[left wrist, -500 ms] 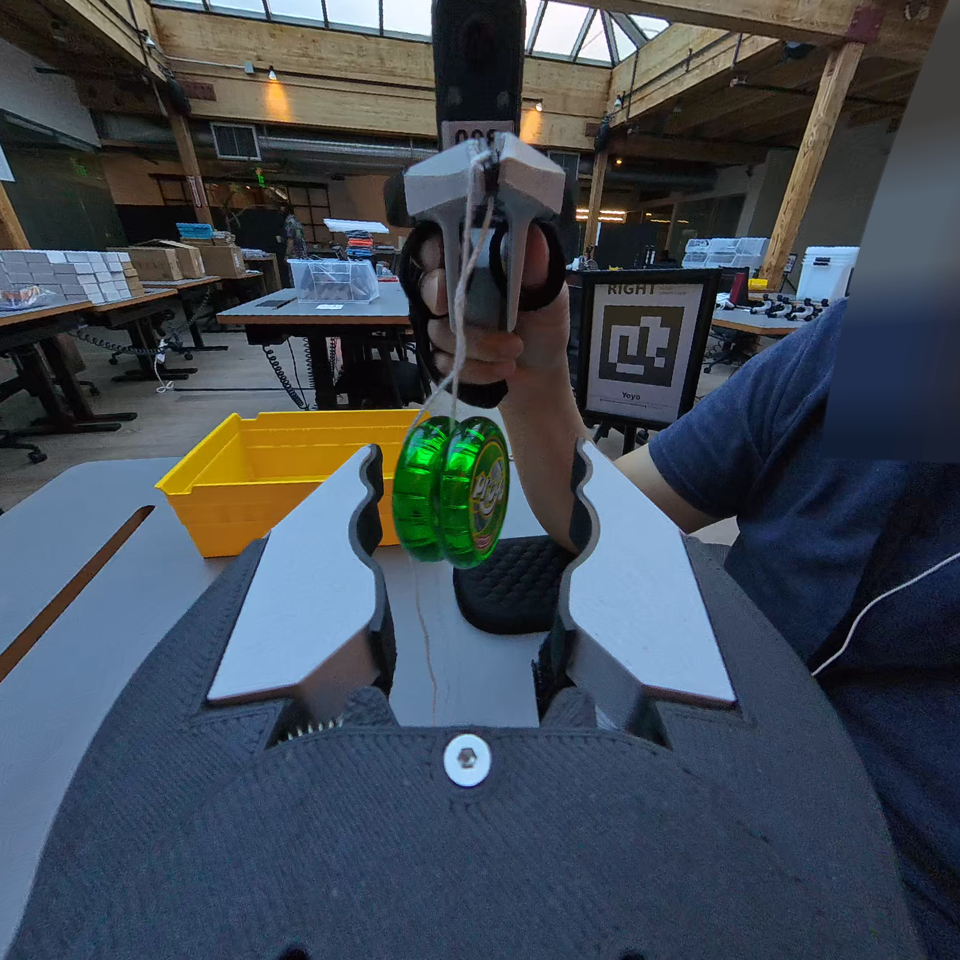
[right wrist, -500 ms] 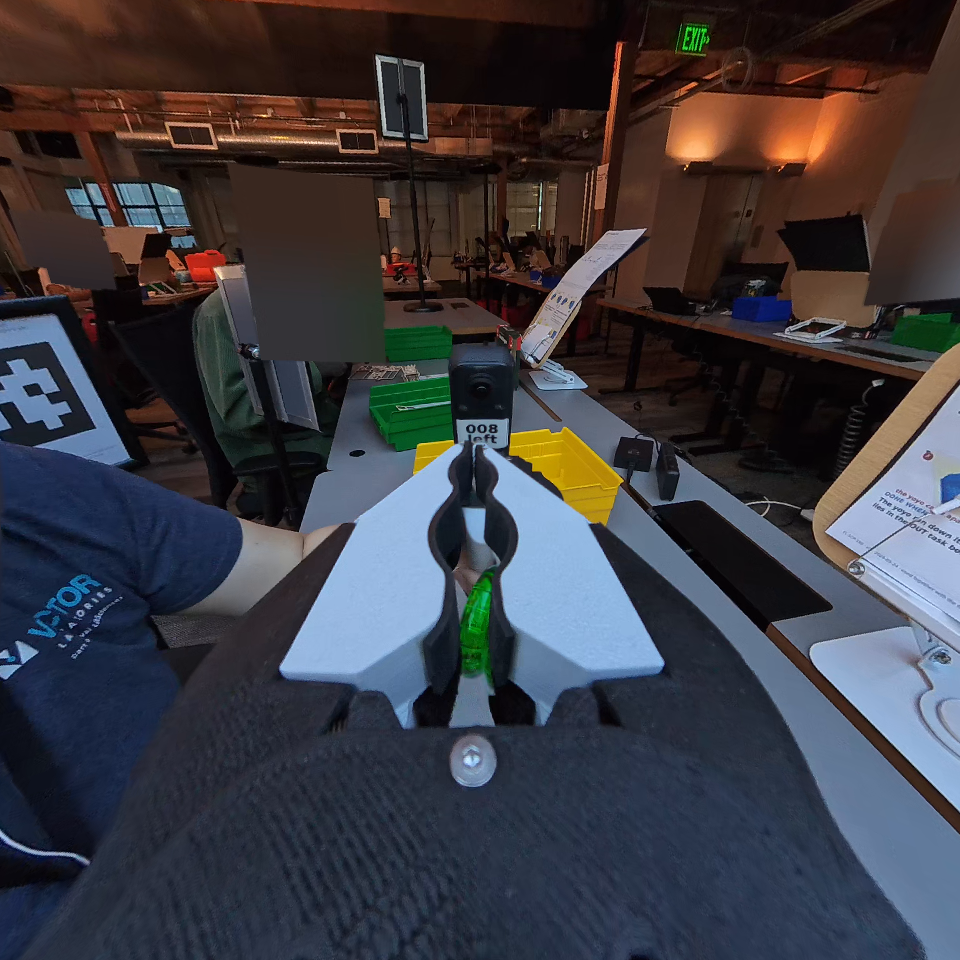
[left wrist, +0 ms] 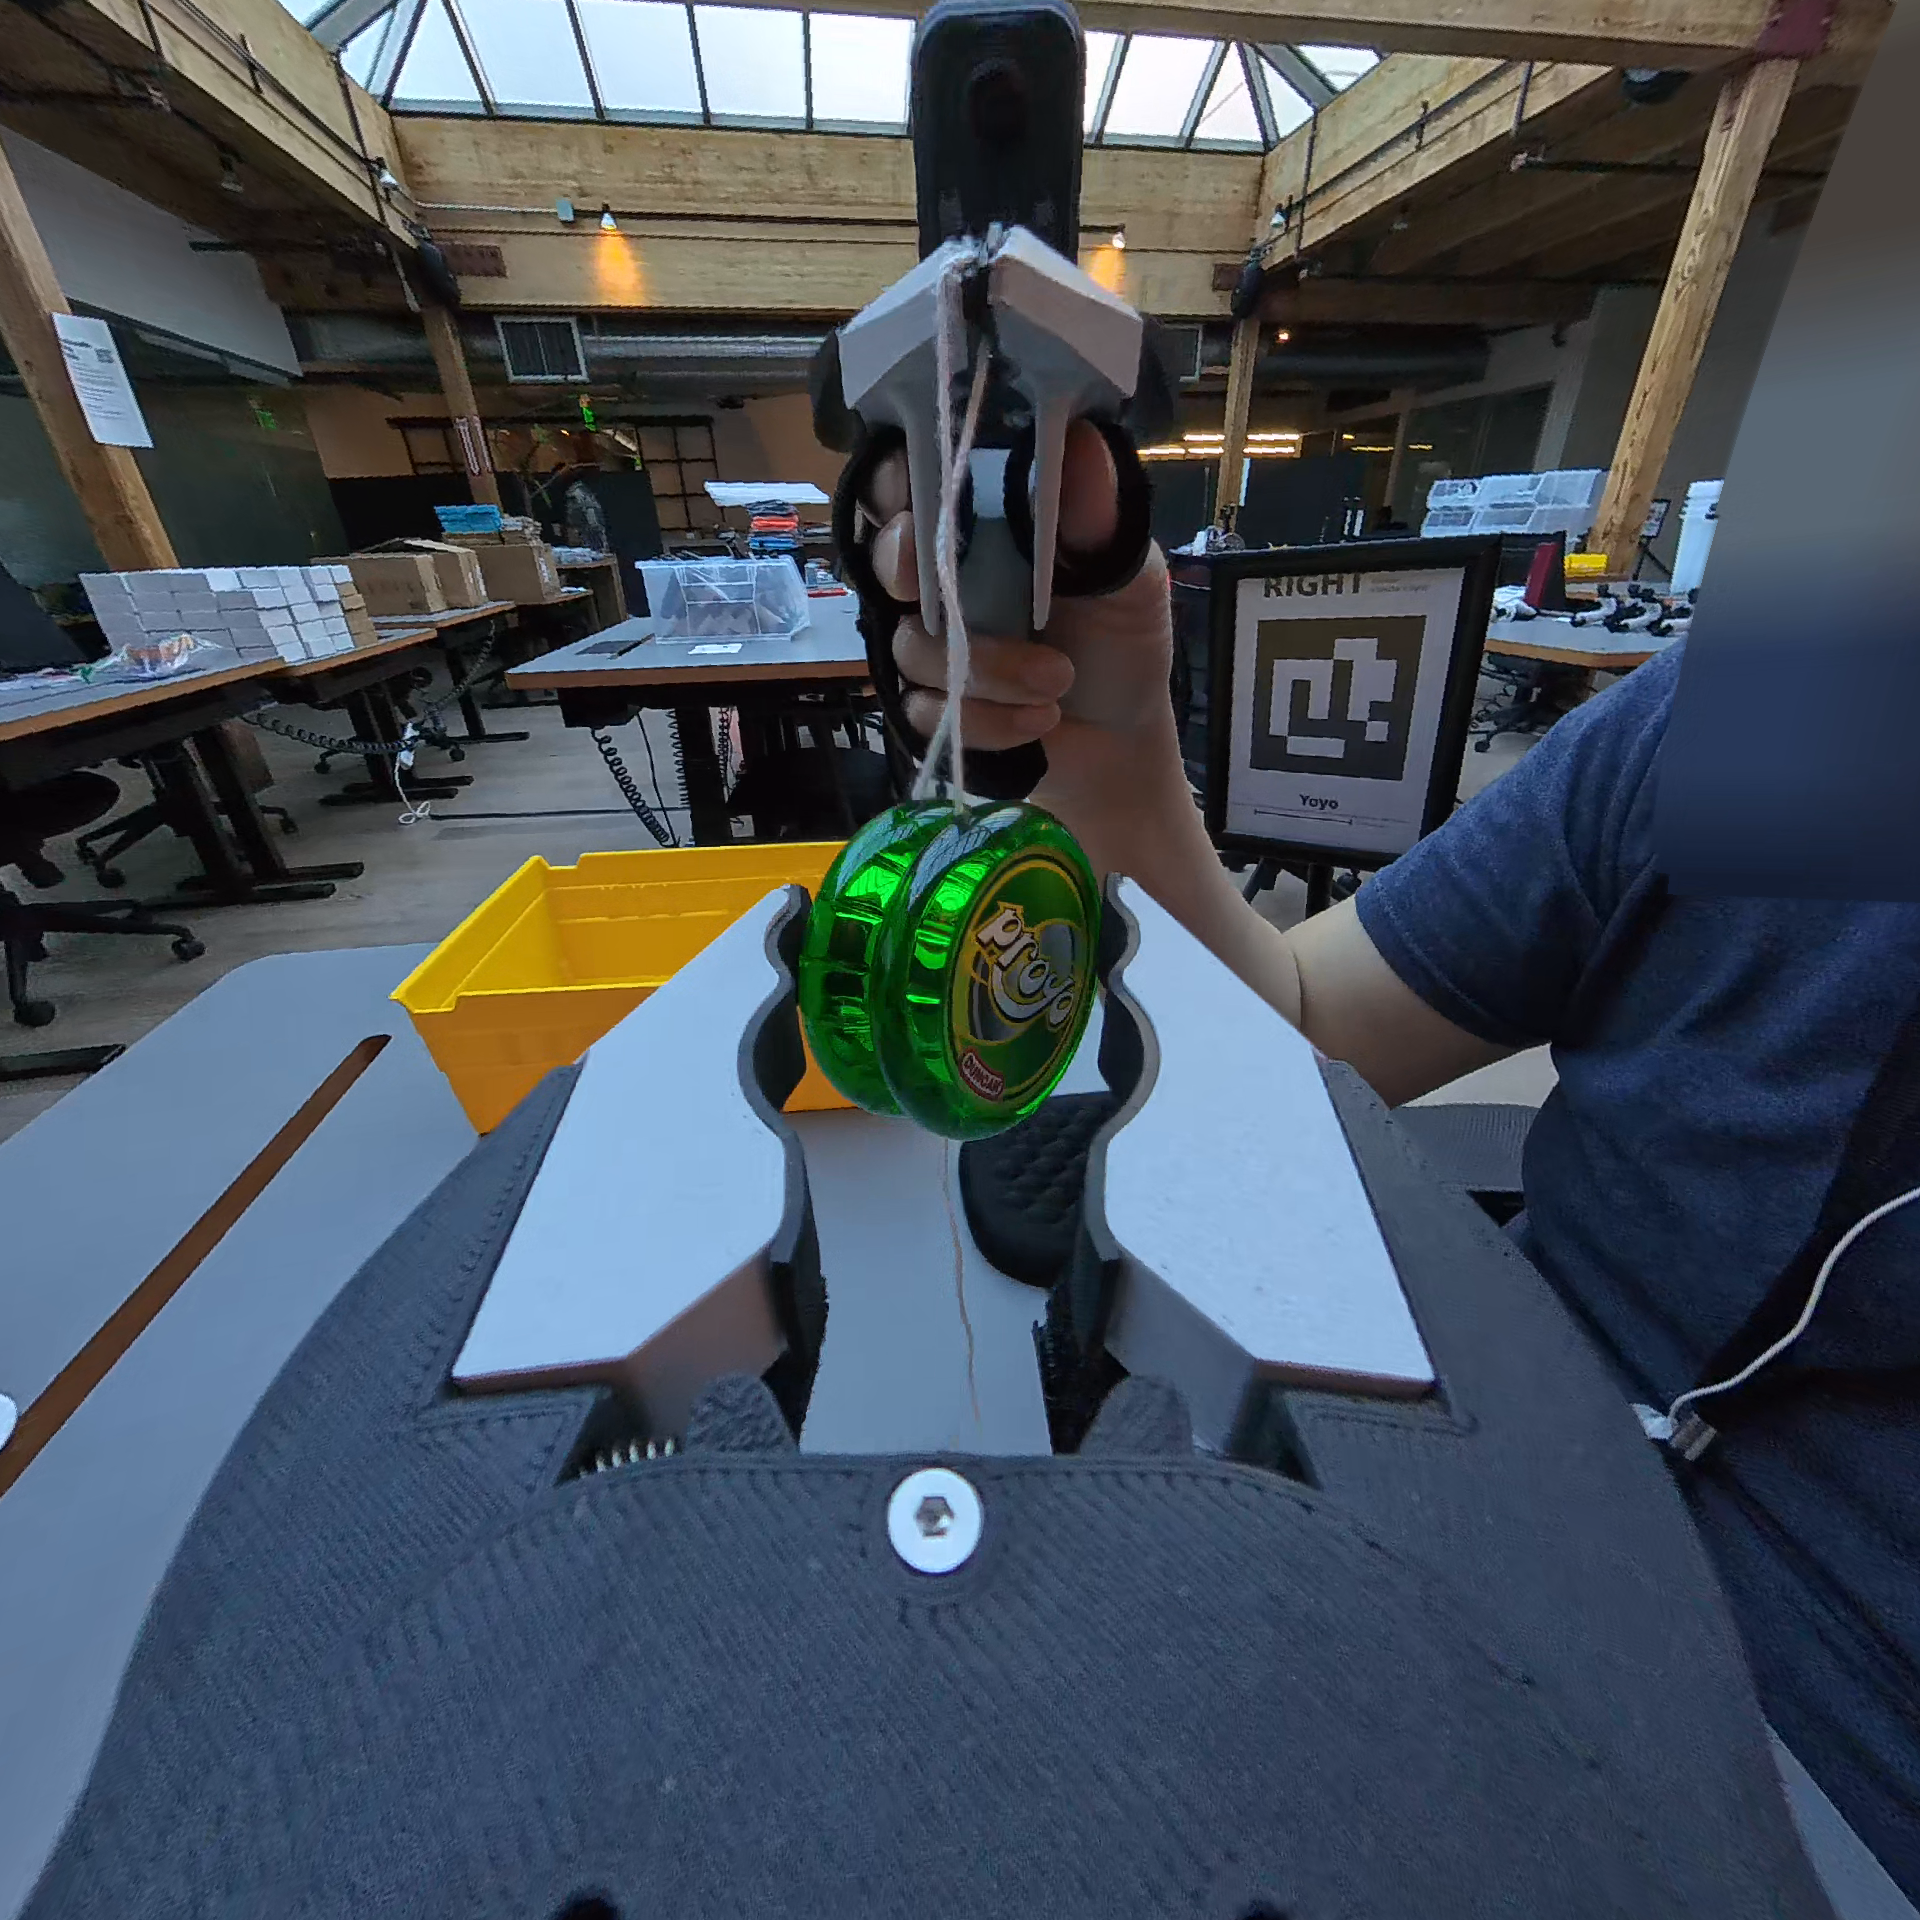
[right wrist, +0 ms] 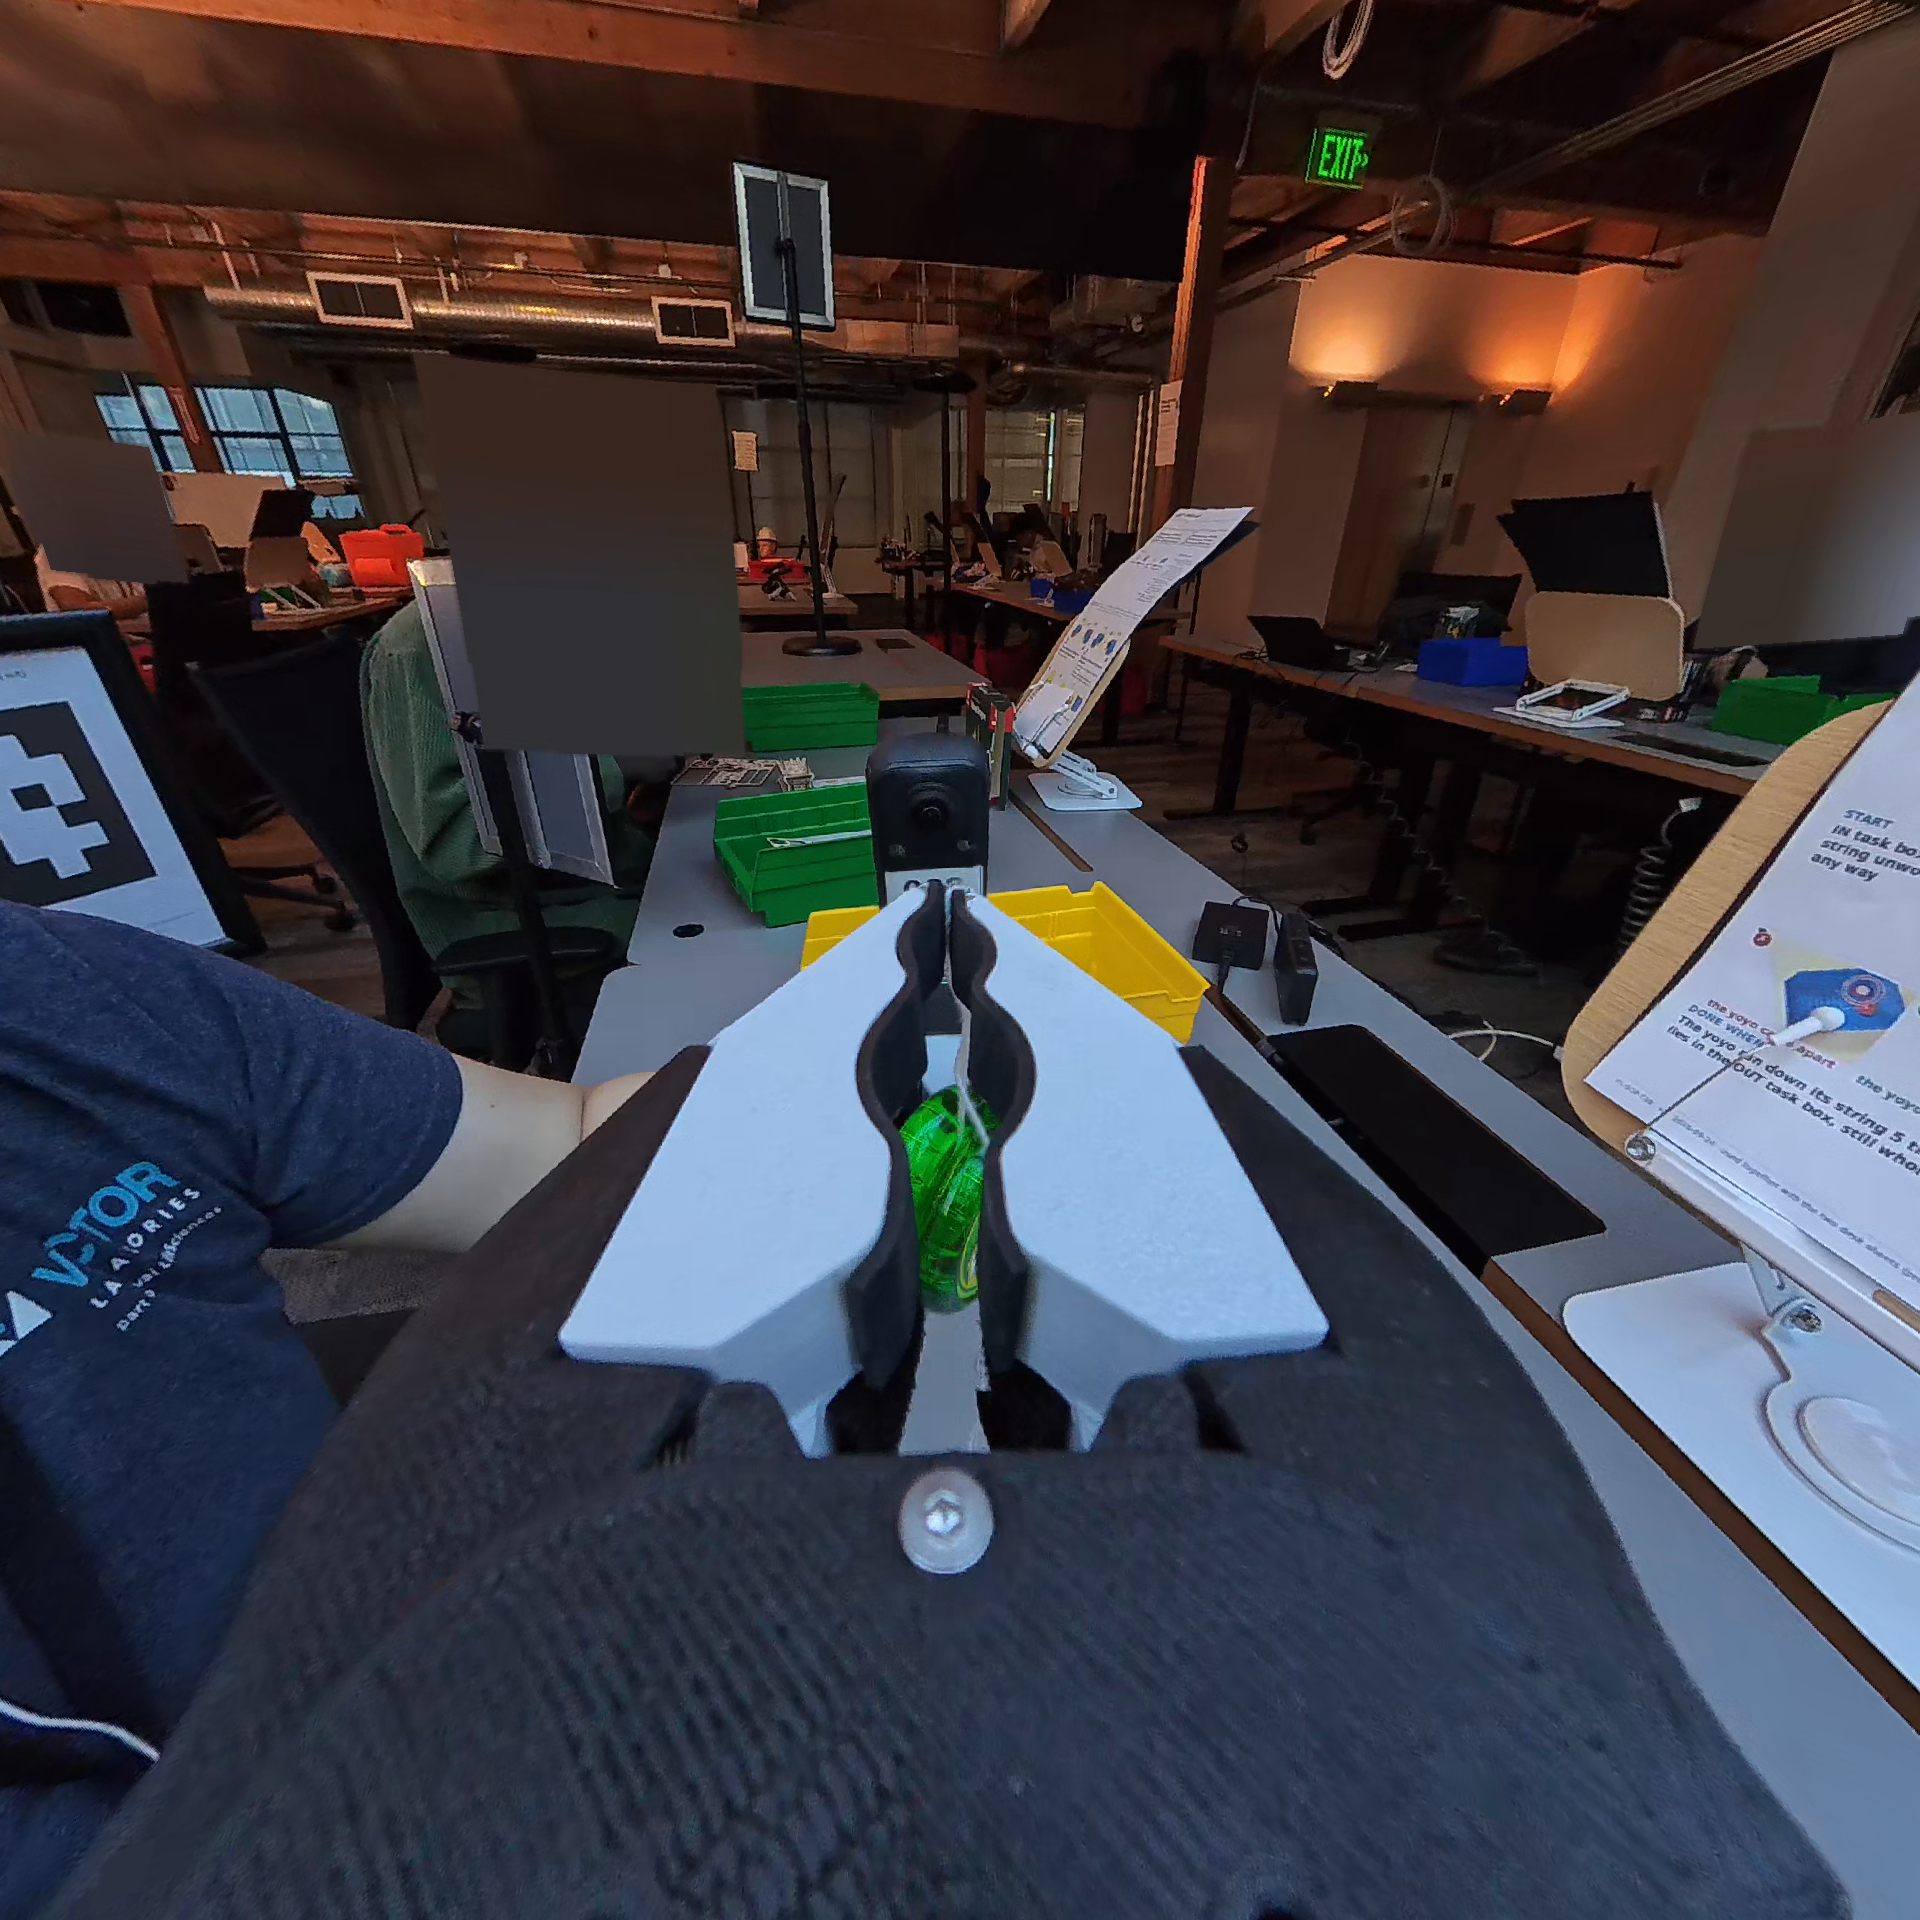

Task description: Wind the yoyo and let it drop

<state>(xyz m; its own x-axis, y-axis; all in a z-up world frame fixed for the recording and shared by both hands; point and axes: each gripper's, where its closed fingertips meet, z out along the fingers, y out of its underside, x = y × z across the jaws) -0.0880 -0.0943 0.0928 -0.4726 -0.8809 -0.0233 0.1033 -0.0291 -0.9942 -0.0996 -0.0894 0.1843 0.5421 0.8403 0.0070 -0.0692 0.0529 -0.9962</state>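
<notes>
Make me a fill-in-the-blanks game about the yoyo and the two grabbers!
1. The yoyo is the colour ____.
2. The right gripper is shut on the yoyo's ____.
3. The yoyo hangs between the fingers of the left gripper, whose jaws are ____.
4. The bin behind the yoyo is the colour ____.

Missing words: green; string; open; yellow

Print on: green yoyo (left wrist: 951, 971) side cap, framed marker sign (left wrist: 1340, 707), lit green ceiling sign (right wrist: 1338, 158), instruction sheet (right wrist: 1808, 1029) on stand, person's navy shirt (right wrist: 135, 1247). Wording not transcribed.
</notes>
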